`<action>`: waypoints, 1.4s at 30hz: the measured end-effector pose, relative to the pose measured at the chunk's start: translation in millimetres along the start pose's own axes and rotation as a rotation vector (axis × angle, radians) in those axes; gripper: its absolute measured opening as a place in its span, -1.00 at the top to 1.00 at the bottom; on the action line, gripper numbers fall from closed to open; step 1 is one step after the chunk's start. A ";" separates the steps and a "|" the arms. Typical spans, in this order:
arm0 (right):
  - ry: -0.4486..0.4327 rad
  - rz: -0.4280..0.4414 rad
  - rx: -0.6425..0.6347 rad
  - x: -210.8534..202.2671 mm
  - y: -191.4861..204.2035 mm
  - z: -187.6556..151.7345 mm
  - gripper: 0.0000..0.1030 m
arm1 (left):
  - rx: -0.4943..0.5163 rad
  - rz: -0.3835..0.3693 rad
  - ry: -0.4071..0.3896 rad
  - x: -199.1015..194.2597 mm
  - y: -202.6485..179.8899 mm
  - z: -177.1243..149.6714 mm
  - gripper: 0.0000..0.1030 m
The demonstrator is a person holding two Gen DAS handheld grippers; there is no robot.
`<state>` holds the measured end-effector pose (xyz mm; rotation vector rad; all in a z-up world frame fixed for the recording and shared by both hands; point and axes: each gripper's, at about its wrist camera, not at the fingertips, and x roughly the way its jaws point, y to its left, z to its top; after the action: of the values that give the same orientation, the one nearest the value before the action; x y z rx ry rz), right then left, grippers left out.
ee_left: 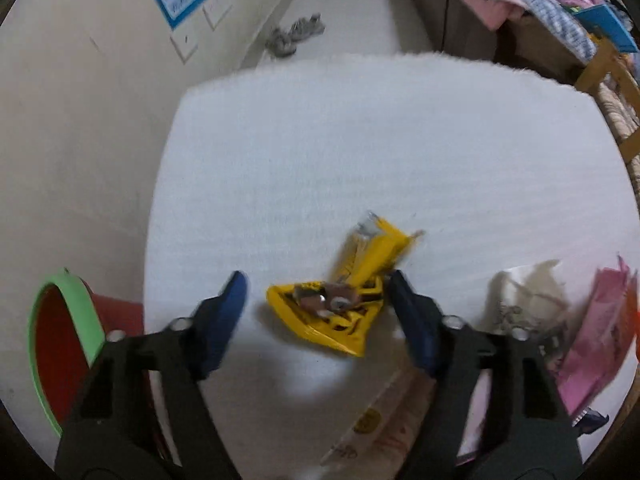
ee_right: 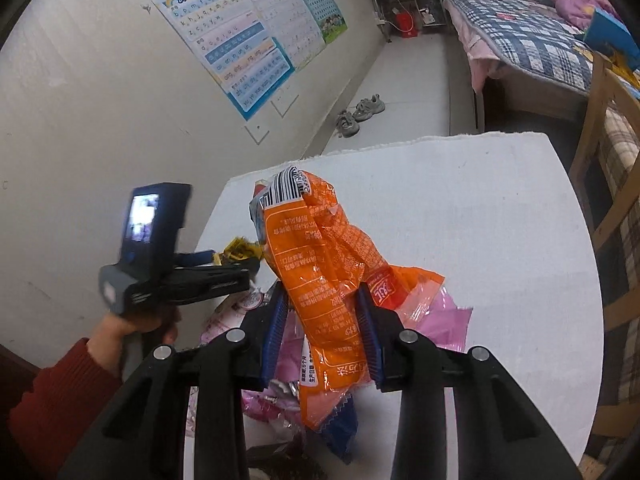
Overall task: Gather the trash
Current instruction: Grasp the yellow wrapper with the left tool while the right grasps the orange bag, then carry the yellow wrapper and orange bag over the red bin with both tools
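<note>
An orange wrapper (ee_right: 320, 280) was clamped by the right gripper (ee_right: 324, 320), while beside the bin (ee_left: 64, 344) a yellow wrapper (ee_left: 340, 300) remained ungrasped between the left gripper's (ee_left: 316, 300) parted jaws.

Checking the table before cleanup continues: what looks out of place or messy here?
Empty snack wrappers litter the white table: a crumpled yellow wrapper between the open left gripper's jaws, pink wrappers at the right edge. The right gripper already grips an orange wrapper.
</note>
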<state>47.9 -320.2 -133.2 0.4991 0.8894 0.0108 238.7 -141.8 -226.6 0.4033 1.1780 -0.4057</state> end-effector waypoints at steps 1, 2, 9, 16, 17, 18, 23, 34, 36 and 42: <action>-0.002 0.005 0.006 -1.3 -1.2 -1.0 0.34 | -0.016 -0.010 -0.004 -0.7 1.8 0.1 -0.06; -0.004 0.010 0.013 -2.4 -2.0 -1.4 0.34 | -0.024 -0.025 -0.001 -1.3 1.9 0.5 0.23; -0.026 0.021 0.006 -18.3 9.4 -6.5 0.35 | -0.058 -0.002 -0.084 -38.9 3.9 -10.0 0.49; -0.059 0.039 -0.007 -40.5 31.4 -16.2 0.35 | -0.118 0.015 -0.233 -120.5 8.8 -49.2 0.49; -0.067 0.043 -0.014 -45.4 36.4 -17.0 0.35 | -0.127 0.017 -0.250 -129.8 10.3 -53.2 0.49; -0.073 0.045 -0.019 -48.8 40.5 -17.7 0.35 | -0.142 0.017 -0.272 -142.8 12.3 -60.8 0.49; -0.086 0.062 -0.062 -61.4 68.2 -24.0 0.35 | -0.186 0.045 -0.340 -187.2 21.4 -95.5 0.49; -0.066 0.105 -0.153 -64.6 128.5 -45.0 0.35 | -0.289 0.114 -0.371 -230.0 52.0 -160.6 0.49; -0.065 0.112 -0.174 -65.2 139.2 -47.2 0.35 | -0.299 0.115 -0.372 -231.9 56.0 -164.9 0.49; -0.060 0.125 -0.221 -64.8 161.0 -49.1 0.35 | -0.325 0.106 -0.389 -237.2 66.1 -172.0 0.49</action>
<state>1.2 -171.1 -43.1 0.3461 0.7861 0.2047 56.8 23.9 -54.4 0.0958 0.8193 -0.1832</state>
